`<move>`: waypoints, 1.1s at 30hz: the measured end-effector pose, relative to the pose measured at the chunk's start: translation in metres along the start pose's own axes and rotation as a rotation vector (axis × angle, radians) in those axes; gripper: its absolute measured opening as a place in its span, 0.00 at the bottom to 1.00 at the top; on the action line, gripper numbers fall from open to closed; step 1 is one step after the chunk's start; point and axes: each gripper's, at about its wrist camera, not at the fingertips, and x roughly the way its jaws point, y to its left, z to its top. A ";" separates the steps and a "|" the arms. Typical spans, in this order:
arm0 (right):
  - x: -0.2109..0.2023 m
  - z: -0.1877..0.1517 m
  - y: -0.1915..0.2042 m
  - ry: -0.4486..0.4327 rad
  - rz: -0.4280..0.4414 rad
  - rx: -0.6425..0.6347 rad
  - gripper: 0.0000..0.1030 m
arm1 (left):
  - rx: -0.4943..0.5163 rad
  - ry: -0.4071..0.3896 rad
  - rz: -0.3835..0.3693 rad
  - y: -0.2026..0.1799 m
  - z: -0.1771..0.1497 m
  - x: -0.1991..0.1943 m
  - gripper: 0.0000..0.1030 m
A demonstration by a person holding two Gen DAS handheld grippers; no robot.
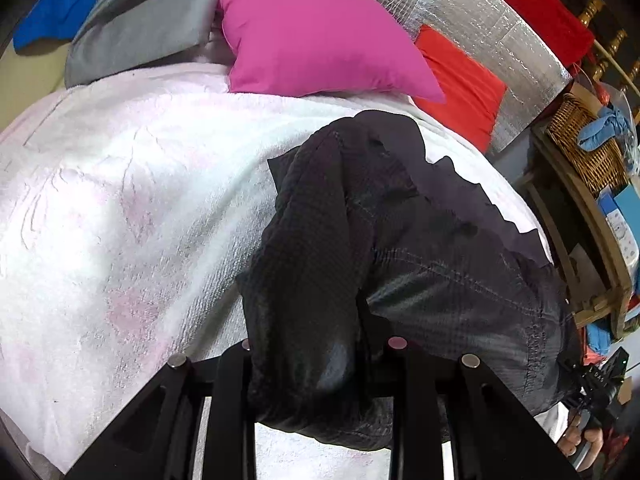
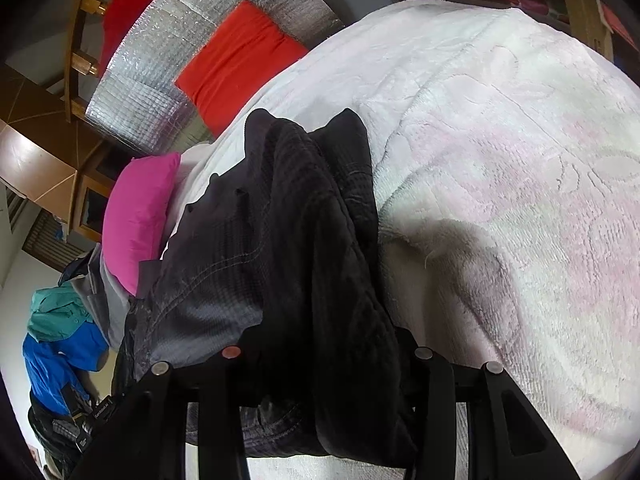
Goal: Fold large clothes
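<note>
A dark charcoal waffle-textured garment point(image 1: 400, 240) lies bunched on the bed's white-and-pink plush blanket point(image 1: 120, 200), below a magenta pillow point(image 1: 312, 36). The left claw point(image 1: 320, 364) pinches a thick fold of it between its fingers. The right claw point(image 2: 328, 364) likewise clamps a bundled fold, the cloth draping forward over its fingers.

Garment point(image 1: 400, 248) lies on blanket point(image 1: 120, 200), pillow point(image 1: 312, 36) apparently behind.
</note>
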 end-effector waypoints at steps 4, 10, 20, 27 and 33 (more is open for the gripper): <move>0.001 0.002 -0.001 -0.001 -0.002 0.000 0.44 | 0.007 -0.010 0.015 -0.002 -0.001 0.000 0.27; 0.000 0.003 -0.004 -0.012 -0.030 0.015 0.56 | 0.032 -0.034 0.058 -0.010 -0.006 -0.004 0.27; -0.003 0.006 -0.008 -0.014 -0.043 0.020 0.62 | 0.071 -0.065 0.109 -0.016 -0.015 -0.010 0.27; -0.020 0.002 -0.009 -0.036 -0.045 0.027 0.67 | 0.088 -0.099 0.181 -0.021 -0.018 -0.016 0.43; -0.066 -0.013 0.000 -0.142 -0.138 -0.047 0.73 | 0.110 -0.119 0.249 -0.037 -0.035 -0.038 0.45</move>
